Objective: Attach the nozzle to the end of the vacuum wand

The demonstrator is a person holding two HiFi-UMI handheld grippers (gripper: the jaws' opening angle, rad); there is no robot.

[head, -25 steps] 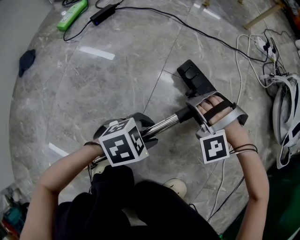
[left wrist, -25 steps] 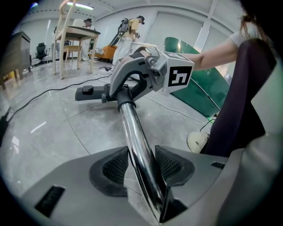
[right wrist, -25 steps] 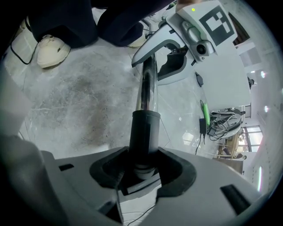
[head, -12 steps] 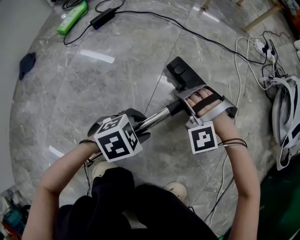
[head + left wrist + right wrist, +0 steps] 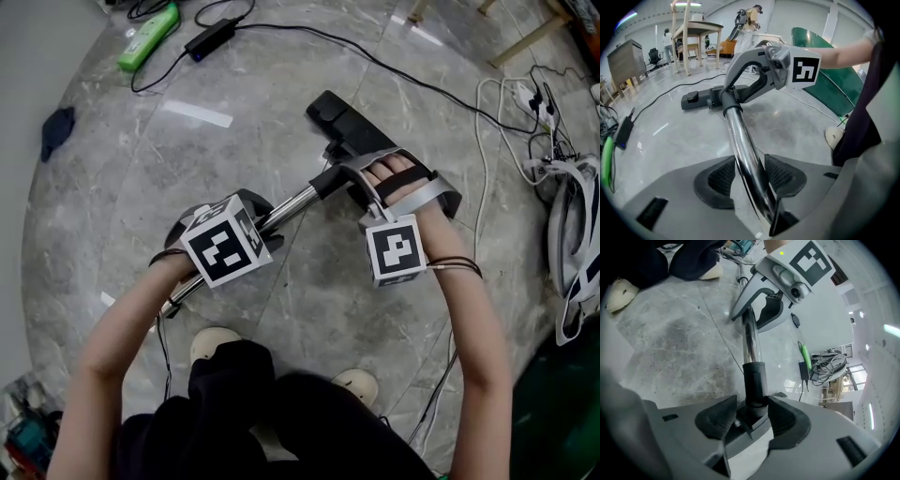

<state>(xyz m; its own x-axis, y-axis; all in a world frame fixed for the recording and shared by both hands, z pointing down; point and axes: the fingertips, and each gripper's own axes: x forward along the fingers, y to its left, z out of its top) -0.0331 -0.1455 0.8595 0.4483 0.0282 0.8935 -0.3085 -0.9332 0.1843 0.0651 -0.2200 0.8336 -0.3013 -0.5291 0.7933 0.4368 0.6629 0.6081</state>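
The chrome vacuum wand (image 5: 291,204) runs slanting between my two grippers above the marble floor. My left gripper (image 5: 258,225) is shut on the wand's shaft (image 5: 740,140), whose tube sits pinched between the ribbed pads (image 5: 723,177). My right gripper (image 5: 349,178) is shut on the black collar (image 5: 754,380), where the wand meets the neck of the nozzle. The black floor nozzle (image 5: 337,117) lies flat just beyond the right gripper, and it is low on the floor (image 5: 696,100) in the left gripper view. How the joint sits is hidden between the right jaws.
A green object (image 5: 145,33), a black power adapter (image 5: 211,36) with its cable and a dark cloth (image 5: 56,122) lie at the far left. White cables (image 5: 520,94) and a white appliance (image 5: 574,234) crowd the right side. My shoes (image 5: 214,342) stand near.
Both grippers have carried the wand up and to the left in the head view, away from my body. The nozzle has slid the same way across the floor. Both grips are unchanged.
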